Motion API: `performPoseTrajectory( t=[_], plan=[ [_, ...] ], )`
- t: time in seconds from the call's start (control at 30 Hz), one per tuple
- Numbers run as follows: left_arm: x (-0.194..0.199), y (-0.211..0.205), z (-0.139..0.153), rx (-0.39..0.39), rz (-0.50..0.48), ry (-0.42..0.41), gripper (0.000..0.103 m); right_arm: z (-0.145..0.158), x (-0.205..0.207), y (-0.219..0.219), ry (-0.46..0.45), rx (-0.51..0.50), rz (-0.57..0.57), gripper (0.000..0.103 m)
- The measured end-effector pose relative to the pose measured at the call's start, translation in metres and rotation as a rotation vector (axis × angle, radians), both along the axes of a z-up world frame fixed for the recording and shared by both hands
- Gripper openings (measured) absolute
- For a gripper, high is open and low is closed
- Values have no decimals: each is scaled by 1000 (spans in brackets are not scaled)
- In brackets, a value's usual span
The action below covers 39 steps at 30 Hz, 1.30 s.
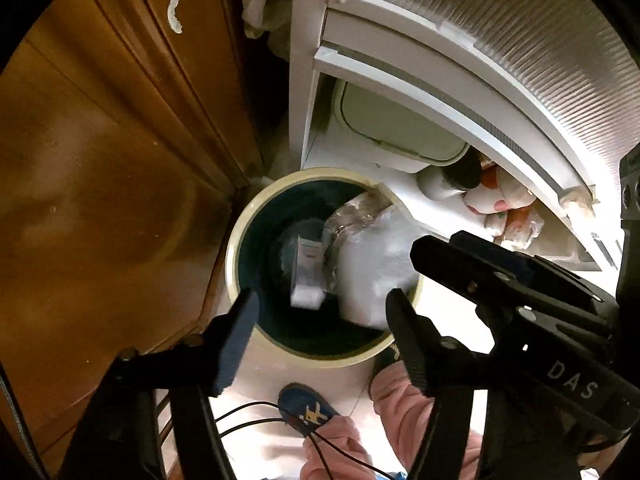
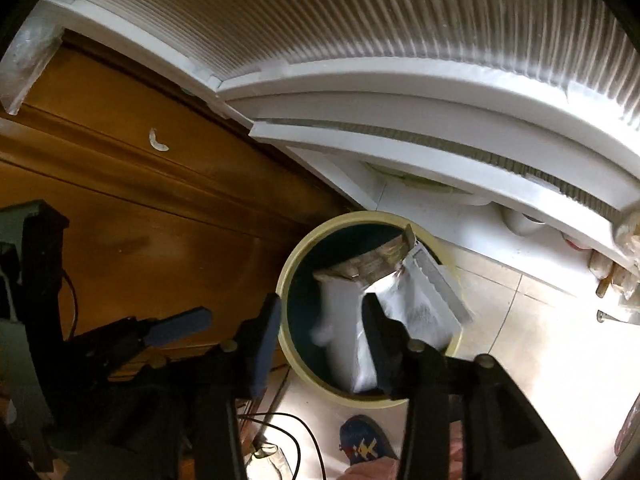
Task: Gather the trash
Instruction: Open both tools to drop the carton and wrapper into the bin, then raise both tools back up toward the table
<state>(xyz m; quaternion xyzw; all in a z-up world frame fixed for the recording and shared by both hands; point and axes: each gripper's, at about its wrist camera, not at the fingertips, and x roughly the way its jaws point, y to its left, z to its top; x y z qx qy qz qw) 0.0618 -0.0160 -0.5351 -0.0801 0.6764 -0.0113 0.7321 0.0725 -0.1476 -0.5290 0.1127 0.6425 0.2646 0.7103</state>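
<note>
Pale floor tiles [image 2: 520,320] beside wooden door [image 1: 100,200]. Round bin [image 1: 240,240] directly below both grippers, set there for dropping. Left gripper [image 1: 320,312] fingers apart, empty; right gripper [image 2: 320,320] likewise (white packet [image 2: 420,308] and small box [image 1: 306,276] already inside, beyond fingertips).

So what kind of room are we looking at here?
Most likely a home, perhaps a kitchen or utility corner. A round waste bin with wrappers inside stands on a pale tiled floor, between a brown wooden cabinet and a white unit with a ribbed panel.
</note>
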Motion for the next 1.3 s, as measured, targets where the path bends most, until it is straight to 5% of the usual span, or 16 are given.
performPoseTrajectory(
  t=[0.4, 0.63, 0.93, 1.3],
  plan=[
    [0, 5, 12, 42, 8, -24, 76, 25, -1, -11, -52, -51, -28, 44],
    [-8, 6, 50, 47, 19, -55, 77, 50, -5, -19, -81, -75, -37, 44],
    [-21, 1, 130, 33, 23, -112, 83, 113, -16, -25, -109, -92, -37, 44],
    [-56, -16, 265, 16, -28, -215, 85, 223, -40, -44, -188, -86, -56, 44]
  ],
)
